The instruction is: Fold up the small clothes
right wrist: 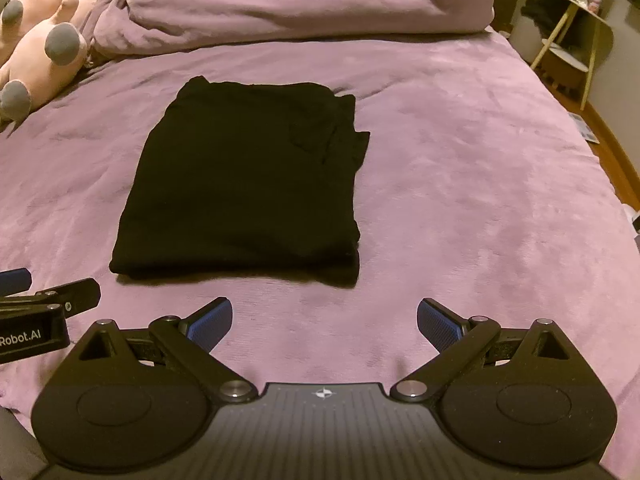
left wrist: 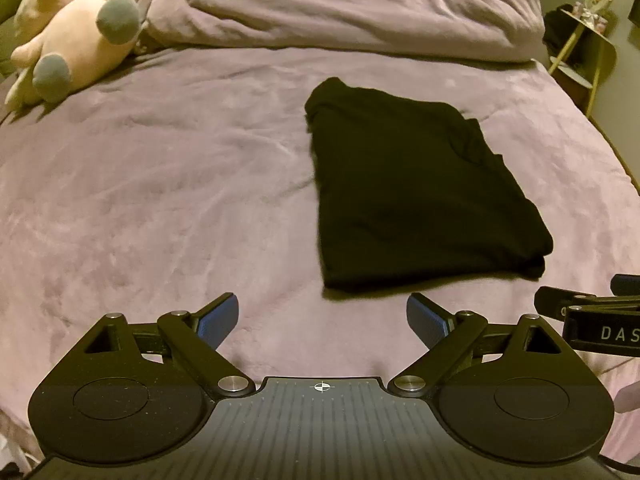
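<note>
A black garment (left wrist: 412,192) lies folded into a rough rectangle on the purple bed cover (left wrist: 160,200); in the right wrist view the same garment (right wrist: 248,184) sits left of centre. My left gripper (left wrist: 322,304) hovers open just in front of its near edge, with nothing between the blue pads. My right gripper (right wrist: 325,306) is also open and empty, in front of the garment's near right corner. Each gripper's fingers (left wrist: 560,300) (right wrist: 76,296) poke into the other's view at the side edge.
A bunched purple duvet (left wrist: 340,8) lies across the far end of the bed. Pink plush toys (left wrist: 76,36) with grey feet rest at the far left. Off the bed's right side stands a small side table (right wrist: 572,40), with floor beyond.
</note>
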A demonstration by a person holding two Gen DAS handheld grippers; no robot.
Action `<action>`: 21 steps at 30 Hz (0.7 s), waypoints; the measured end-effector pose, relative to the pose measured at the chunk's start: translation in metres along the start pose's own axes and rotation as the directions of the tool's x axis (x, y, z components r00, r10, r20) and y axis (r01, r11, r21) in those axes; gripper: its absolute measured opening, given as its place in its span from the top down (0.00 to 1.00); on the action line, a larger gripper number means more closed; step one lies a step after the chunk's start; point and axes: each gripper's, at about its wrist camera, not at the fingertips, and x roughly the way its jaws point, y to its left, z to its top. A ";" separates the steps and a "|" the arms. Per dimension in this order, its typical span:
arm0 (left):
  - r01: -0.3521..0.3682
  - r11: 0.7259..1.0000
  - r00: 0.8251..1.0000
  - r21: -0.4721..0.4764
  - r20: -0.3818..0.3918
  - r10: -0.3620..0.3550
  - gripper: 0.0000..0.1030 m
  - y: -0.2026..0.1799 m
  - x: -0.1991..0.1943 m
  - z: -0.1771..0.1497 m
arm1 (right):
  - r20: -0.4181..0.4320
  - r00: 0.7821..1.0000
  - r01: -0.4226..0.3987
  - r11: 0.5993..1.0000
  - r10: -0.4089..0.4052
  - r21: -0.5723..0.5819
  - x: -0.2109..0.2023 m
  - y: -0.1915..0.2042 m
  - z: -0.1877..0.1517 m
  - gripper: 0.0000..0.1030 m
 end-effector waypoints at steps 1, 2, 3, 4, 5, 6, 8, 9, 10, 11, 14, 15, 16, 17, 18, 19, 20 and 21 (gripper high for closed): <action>0.001 1.000 1.000 0.003 0.002 -0.001 0.08 0.000 0.000 0.000 | 0.003 1.000 0.003 1.000 -0.003 -0.001 -0.001 0.000 0.000 0.04; 0.000 1.000 1.000 0.007 0.004 0.000 0.08 0.000 -0.001 0.000 | 0.006 1.000 0.005 1.000 -0.005 -0.003 -0.001 0.000 0.000 0.04; -0.002 1.000 1.000 0.010 0.005 0.002 0.08 0.000 -0.001 -0.001 | 0.008 1.000 0.007 1.000 -0.007 -0.006 -0.002 0.000 0.000 0.04; -0.004 1.000 1.000 0.014 0.006 0.004 0.08 -0.001 -0.002 -0.001 | 0.008 1.000 0.009 1.000 -0.009 -0.011 -0.003 0.001 0.000 0.04; -0.006 1.000 1.000 0.017 0.009 0.006 0.08 -0.002 -0.002 -0.001 | 0.008 1.000 0.010 1.000 -0.010 -0.013 -0.003 0.002 -0.001 0.04; -0.008 1.000 1.000 0.018 0.011 0.008 0.08 -0.003 -0.003 -0.001 | 0.011 1.000 0.010 1.000 -0.010 -0.014 -0.004 0.003 -0.001 0.04; -0.009 1.000 1.000 0.021 0.012 0.008 0.08 -0.004 -0.003 -0.001 | 0.012 1.000 0.010 1.000 -0.010 -0.016 -0.005 0.003 -0.001 0.04; -0.009 1.000 1.000 0.022 0.013 0.009 0.08 -0.004 -0.004 -0.002 | 0.012 1.000 0.010 1.000 -0.010 -0.016 -0.006 0.003 -0.002 0.04; -0.009 1.000 1.000 0.022 0.015 0.009 0.08 -0.004 -0.004 -0.002 | 0.014 1.000 0.011 1.000 -0.011 -0.015 -0.007 0.003 -0.002 0.04; -0.008 1.000 1.000 0.023 0.015 0.007 0.08 -0.004 -0.005 -0.002 | 0.015 1.000 0.011 1.000 -0.011 -0.014 -0.007 0.003 -0.002 0.04; -0.003 1.000 1.000 0.021 0.016 0.003 0.08 -0.004 -0.006 -0.003 | 0.017 1.000 0.010 1.000 -0.010 -0.012 -0.009 0.002 -0.002 0.04; -0.003 1.000 1.000 0.022 0.016 0.003 0.08 -0.004 -0.007 -0.003 | 0.020 1.000 0.010 1.000 -0.010 -0.012 -0.010 0.002 -0.002 0.04; -0.003 1.000 1.000 0.023 0.015 0.002 0.08 -0.004 -0.007 -0.003 | 0.022 1.000 0.011 1.000 -0.010 -0.013 -0.010 0.002 -0.002 0.04; -0.003 1.000 1.000 0.025 0.016 0.002 0.08 -0.004 -0.007 -0.003 | 0.022 1.000 0.012 1.000 -0.012 -0.014 -0.011 0.002 -0.002 0.04; -0.002 1.000 1.000 0.026 0.016 0.002 0.08 -0.005 -0.008 -0.003 | 0.024 1.000 0.013 1.000 -0.013 -0.013 -0.012 0.003 -0.003 0.04; -0.002 1.000 1.000 0.027 0.016 0.002 0.08 -0.005 -0.008 -0.003 | 0.025 1.000 0.012 1.000 -0.012 -0.014 -0.012 0.002 -0.003 0.04; -0.002 1.000 1.000 0.028 0.015 0.001 0.08 -0.006 -0.008 -0.004 | 0.025 1.000 0.012 1.000 -0.012 -0.014 -0.012 0.002 -0.004 0.04; -0.002 1.000 1.000 0.028 0.014 0.001 0.08 -0.006 -0.008 -0.004 | 0.024 1.000 0.012 1.000 -0.012 -0.013 -0.012 0.002 -0.004 0.04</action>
